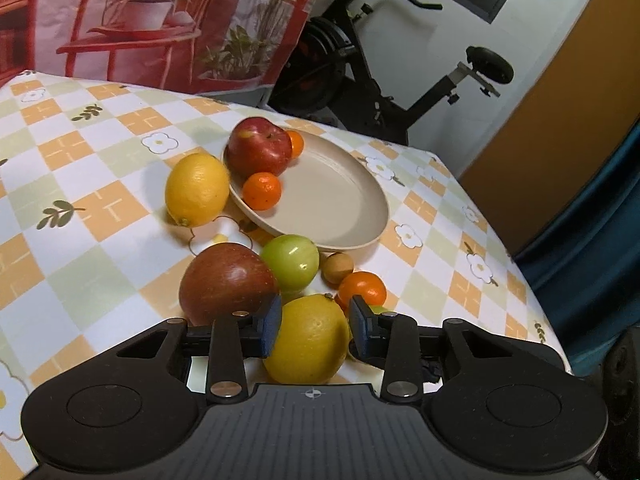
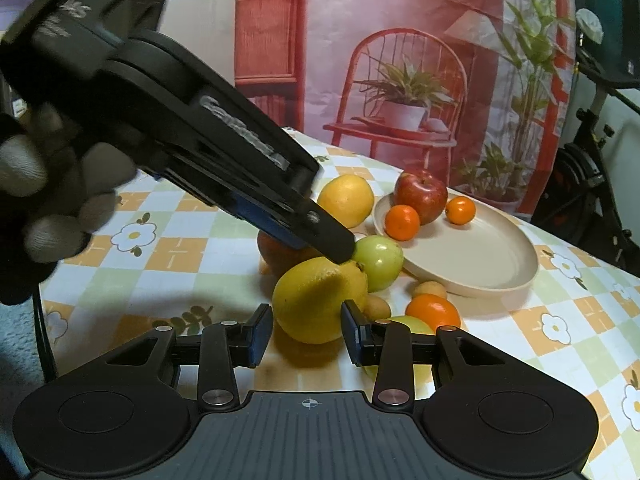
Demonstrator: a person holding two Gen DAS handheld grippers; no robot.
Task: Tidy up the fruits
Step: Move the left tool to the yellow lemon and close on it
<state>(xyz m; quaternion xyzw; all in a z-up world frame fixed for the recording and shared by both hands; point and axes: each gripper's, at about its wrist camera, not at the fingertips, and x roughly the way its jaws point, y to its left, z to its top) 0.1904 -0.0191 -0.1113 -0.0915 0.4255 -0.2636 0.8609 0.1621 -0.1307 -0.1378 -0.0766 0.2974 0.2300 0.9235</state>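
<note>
**Asker:** Grippers first: what are they doing?

**Describer:** Both close on the same lemon (image 1: 310, 340). The left gripper (image 1: 314, 326) has its blue pads against the lemon's two sides, jaws drawn in to the fruit's width. The right gripper (image 2: 306, 330) does likewise from its own side. The right wrist view shows the left one reaching in from upper left, its tip on the lemon's top.

**Asker:** Where does the lemon lie from each?

**Describer:** Straight ahead, between the fingertips of both, still low over the checked tablecloth (image 1: 100, 248); whether it touches the cloth I cannot tell. Its long axis seems to run roughly crosswise between the right gripper's pads, nub end toward a green apple (image 2: 378, 262) just beyond.

**Asker:** And the plate?

**Describer:** A beige plate (image 1: 340, 200) sits farther ahead, beyond the green apple, holding a red apple (image 1: 260, 146) and two tangerines. Another red apple (image 1: 226, 280) touches the left gripper's left finger. Neither hand looks nearer; I judge one must let go before the lemon travels forward.
</note>
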